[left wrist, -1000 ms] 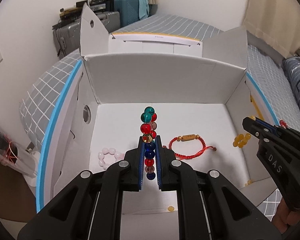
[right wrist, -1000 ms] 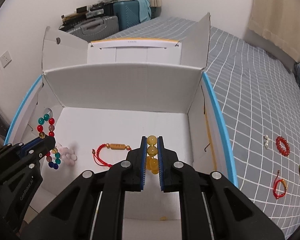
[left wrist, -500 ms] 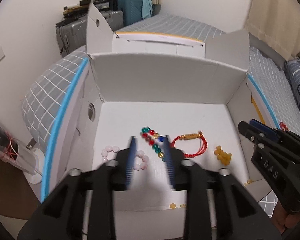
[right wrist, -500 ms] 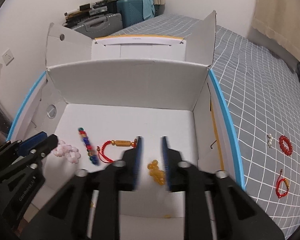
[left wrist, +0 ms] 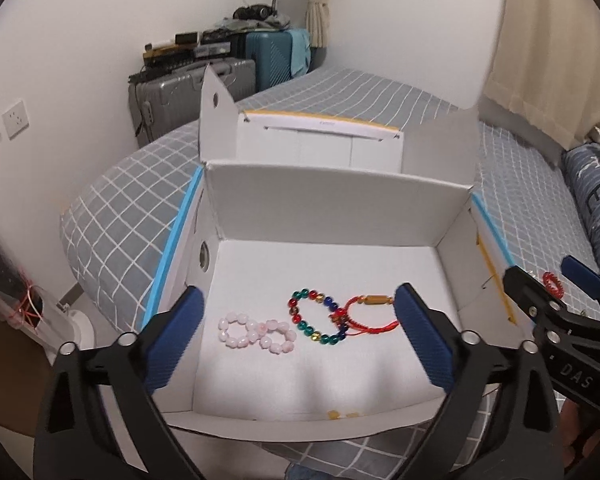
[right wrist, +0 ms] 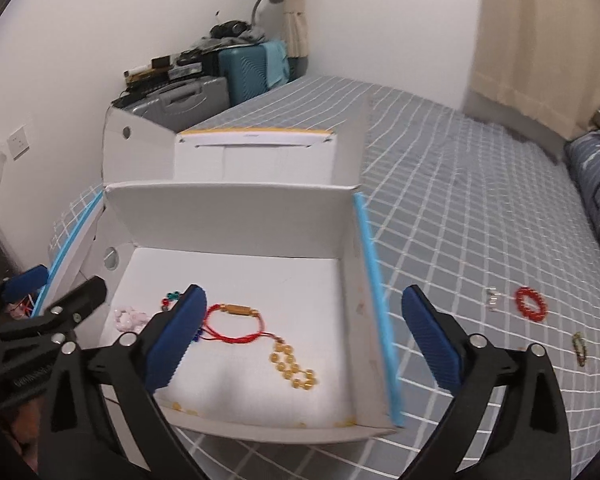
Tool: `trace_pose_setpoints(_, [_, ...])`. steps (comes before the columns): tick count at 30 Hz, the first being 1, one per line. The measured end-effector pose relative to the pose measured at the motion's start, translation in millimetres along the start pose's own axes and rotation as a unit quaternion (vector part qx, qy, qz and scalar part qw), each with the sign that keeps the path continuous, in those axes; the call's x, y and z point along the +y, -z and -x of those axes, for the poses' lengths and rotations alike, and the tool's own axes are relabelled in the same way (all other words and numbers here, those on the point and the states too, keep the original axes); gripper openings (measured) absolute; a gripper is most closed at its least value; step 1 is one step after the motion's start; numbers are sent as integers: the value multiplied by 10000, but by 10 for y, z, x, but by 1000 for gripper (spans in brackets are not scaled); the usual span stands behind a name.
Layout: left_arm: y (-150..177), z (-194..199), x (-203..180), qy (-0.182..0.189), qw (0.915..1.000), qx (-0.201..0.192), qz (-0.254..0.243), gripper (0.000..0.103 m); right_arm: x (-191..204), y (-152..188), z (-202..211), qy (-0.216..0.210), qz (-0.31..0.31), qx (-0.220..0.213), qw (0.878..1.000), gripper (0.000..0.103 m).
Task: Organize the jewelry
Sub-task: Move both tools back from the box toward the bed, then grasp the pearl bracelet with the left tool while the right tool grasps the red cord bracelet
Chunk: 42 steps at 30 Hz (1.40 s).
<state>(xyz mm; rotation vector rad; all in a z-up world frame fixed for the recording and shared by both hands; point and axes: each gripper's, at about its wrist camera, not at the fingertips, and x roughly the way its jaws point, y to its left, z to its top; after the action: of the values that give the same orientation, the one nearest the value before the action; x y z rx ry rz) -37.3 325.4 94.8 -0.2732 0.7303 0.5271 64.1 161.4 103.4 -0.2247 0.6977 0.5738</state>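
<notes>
Four bracelets (right wrist: 236,322) in box (right wrist: 228,216), jaws opening

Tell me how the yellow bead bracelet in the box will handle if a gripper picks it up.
The yellow bead bracelet lies collapsed in a loose double line, so it is probably floppy and would dangle from a pinch. Its round, glossy beads may slip between pads. On the white box floor it would likely slide rather than roll.

Hand-held gripper (left wrist: 300,336): blk arms, blue ribbed pads, silver screws, "DAS" mark.

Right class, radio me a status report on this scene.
Both grippers, left and right, opening, empty. Four bracelets in box. Red bead bracelet waits on bed. Nothing blocking.
</notes>
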Motion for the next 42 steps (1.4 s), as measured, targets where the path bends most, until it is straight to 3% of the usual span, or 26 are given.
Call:
trace_pose_setpoints(13, [25, 219, -874, 489, 9974, -72, -530, 97, -1035, 238, 610, 813, -261, -165, 9962, 95])
trace_pose_setpoints(23, [97, 235, -2137, 1100, 9857, -49, -1279, 97, -2061, 571, 863, 1309, -824, -50, 9879, 95])
trace_pose_setpoints(34, [190, -694, -3459, 1491, 9692, 564, -1876, 97, -2891, 977, 361, 1341, -1293, 371, 9818, 95])
trace_pose_setpoints(42, [178, -1354, -3991, 1409, 9631, 848, -2129, 97, -3267, 1193, -197, 1219, -1418, 805, 9791, 95])
